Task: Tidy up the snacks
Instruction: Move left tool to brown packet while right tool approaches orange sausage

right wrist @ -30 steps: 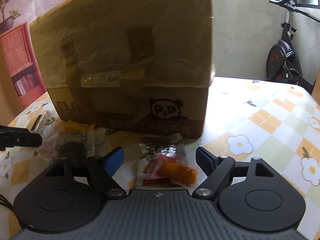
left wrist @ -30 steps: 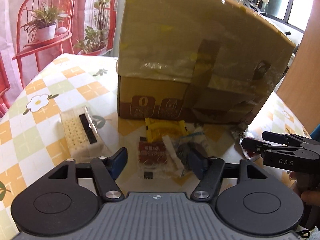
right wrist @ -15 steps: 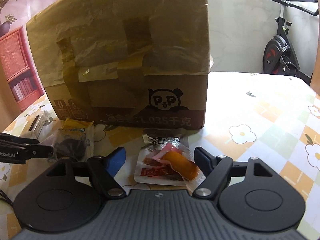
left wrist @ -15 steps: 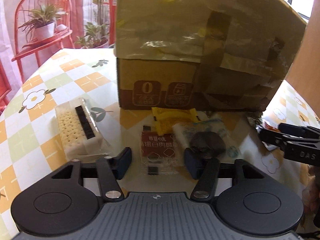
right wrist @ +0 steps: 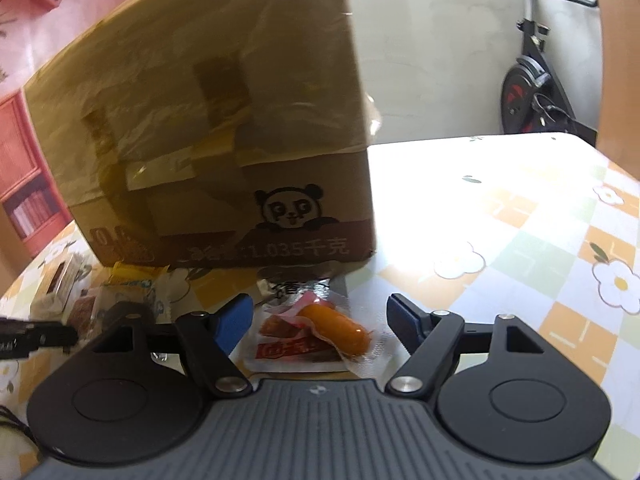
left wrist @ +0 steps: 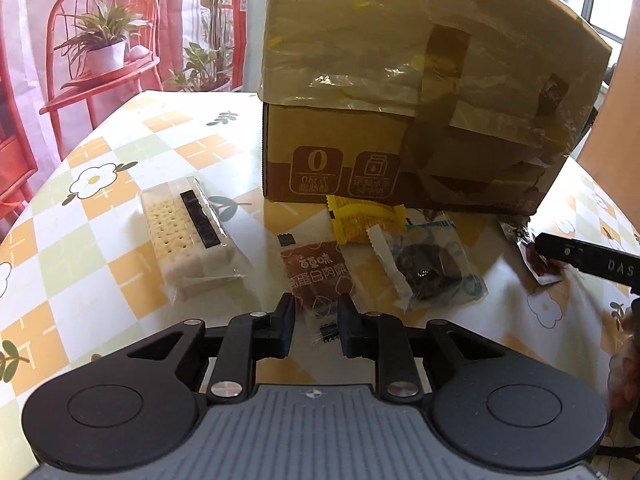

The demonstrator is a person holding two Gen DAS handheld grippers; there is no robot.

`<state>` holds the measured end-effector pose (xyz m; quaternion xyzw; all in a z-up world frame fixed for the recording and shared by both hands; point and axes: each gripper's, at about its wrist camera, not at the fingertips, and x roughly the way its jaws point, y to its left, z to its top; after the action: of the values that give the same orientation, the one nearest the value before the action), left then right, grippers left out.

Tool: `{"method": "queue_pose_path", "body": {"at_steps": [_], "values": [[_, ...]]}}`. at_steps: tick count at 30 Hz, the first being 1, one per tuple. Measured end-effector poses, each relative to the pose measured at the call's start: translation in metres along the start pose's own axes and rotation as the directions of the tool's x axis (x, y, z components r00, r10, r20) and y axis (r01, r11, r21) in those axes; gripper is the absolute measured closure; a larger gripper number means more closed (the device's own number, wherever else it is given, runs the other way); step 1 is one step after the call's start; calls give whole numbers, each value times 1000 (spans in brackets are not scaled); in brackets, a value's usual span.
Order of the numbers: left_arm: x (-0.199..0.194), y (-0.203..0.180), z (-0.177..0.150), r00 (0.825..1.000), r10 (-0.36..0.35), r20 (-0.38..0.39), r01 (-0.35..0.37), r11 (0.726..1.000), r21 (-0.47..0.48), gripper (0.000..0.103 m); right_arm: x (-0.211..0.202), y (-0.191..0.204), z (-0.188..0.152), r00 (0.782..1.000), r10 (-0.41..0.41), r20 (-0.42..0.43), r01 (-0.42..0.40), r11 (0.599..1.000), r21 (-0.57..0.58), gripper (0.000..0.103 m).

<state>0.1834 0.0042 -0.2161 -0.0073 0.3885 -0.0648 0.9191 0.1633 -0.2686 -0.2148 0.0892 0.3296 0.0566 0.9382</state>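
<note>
The cardboard box [right wrist: 208, 128] looks blurred, its top cut off.

Table [left wrist: 100, 248] in orange-and-green checked floral cloth | taped cardboard box [left wrist: 420, 92] at centre | before it: cracker pack [left wrist: 188, 236], brown snack packet [left wrist: 320, 272], yellow packet [left wrist: 364, 220], clear packet of dark snack [left wrist: 432, 268] | sausage packet [right wrist: 316, 336] near box corner

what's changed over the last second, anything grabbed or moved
The left gripper closed its wide-open jaws onto the near edge of the brown snack packet. The right gripper narrowed only slightly and remains open around the sausage packet. The cardboard box, cracker pack and other snacks stayed put.
</note>
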Motion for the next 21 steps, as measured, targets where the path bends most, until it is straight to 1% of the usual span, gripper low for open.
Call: {"method": "queue_pose_path", "body": {"at_steps": [4, 8, 11, 13, 15, 17, 19, 21], "values": [[1, -1, -1, 1000, 2, 0, -2, 1000, 2, 79, -2, -2, 0, 1000, -4, 3, 3, 1000, 8, 29], [1, 1, -1, 1000, -7, -2, 7, 1000, -12, 78, -3, 0, 4, 1000, -19, -15, 19, 1000, -16, 32], [0, 2, -1, 1000, -13, 1, 13, 1000, -24, 78, -7, 7, 7, 999, -19, -27, 16, 996, -83, 32], [0, 2, -1, 1000, -10, 3, 10, 1000, -28, 78, -11, 12, 6, 999, -20, -40, 14, 987, -161, 32], [-1, 1, -1, 1000, -8, 5, 8, 1000, -29, 78, -13, 16, 5, 999, -25, -48, 13, 972, -235, 39], [-2, 2, -2, 1000, -11, 6, 11, 999, -35, 78, -11, 18, 3, 998, -25, -64, 6, 958, -285, 42], [-2, 3, -2, 1000, -17, 5, 17, 999, -40, 78, -7, 18, 2, 997, -28, -77, 3, 950, -311, 43], [-2, 5, -1, 1000, -21, 4, 21, 999, -44, 78, -2, 15, 4, 994, -40, -99, 9, 954, -300, 43]]}}
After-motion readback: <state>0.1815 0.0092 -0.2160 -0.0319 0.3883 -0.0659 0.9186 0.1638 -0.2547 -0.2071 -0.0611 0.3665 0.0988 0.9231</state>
